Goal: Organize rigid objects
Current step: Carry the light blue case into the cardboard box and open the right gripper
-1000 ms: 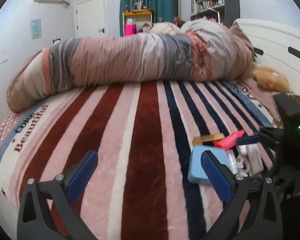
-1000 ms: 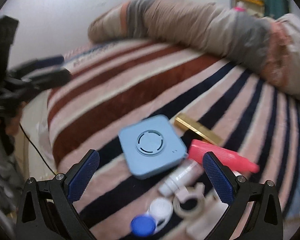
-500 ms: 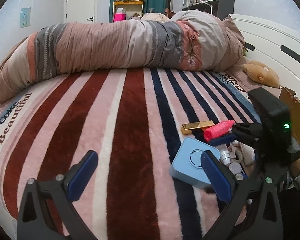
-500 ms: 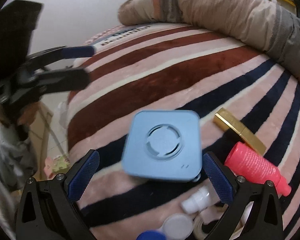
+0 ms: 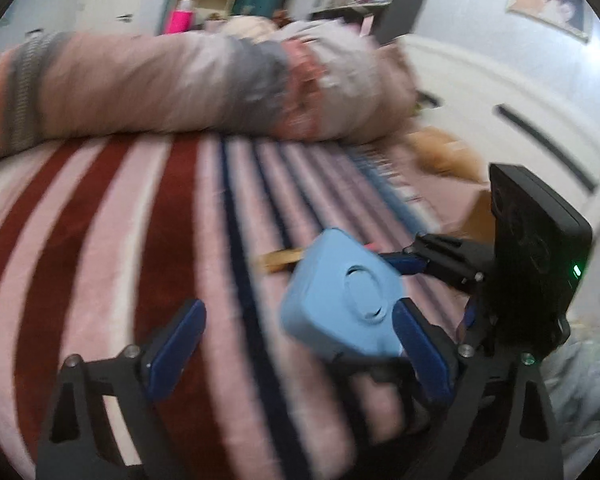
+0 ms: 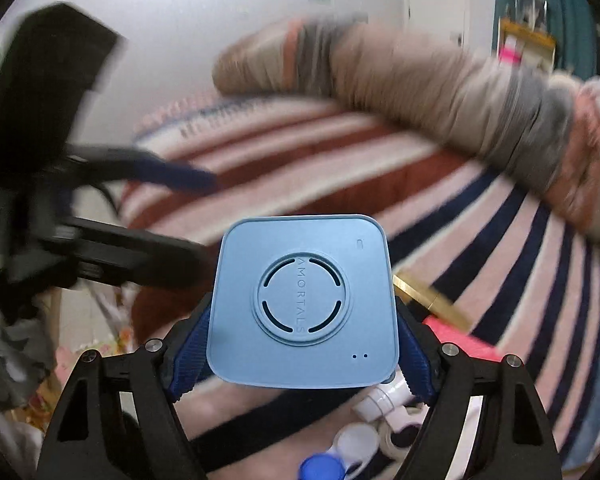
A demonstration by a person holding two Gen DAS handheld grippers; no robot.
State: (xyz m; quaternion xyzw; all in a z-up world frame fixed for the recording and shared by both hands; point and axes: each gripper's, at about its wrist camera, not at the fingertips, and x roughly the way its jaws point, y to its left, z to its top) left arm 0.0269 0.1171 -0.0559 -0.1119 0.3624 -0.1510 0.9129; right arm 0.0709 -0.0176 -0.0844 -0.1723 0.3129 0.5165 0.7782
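Observation:
A light blue square case (image 6: 304,304) with a round vented emblem is clamped between my right gripper's (image 6: 302,356) blue pads and held above the striped blanket. In the left wrist view the same blue case (image 5: 340,300) hangs tilted in the right gripper (image 5: 420,280), just beyond my left gripper's right finger. My left gripper (image 5: 296,352) is open and empty over the blanket. On the bed under the case lie a gold bar (image 6: 432,300), a pink bottle (image 6: 460,340), white bottles (image 6: 384,400) and a blue cap (image 6: 320,468).
A rolled striped duvet (image 5: 200,88) lies across the far side of the bed. A white headboard (image 5: 500,120) and a tan plush toy (image 5: 444,152) are at the right. The bed's edge and floor clutter (image 6: 112,336) show at the left of the right wrist view.
My right gripper has shut on the blue case and lifted it off the blanket. My left gripper has swung right and closer to it, staying open.

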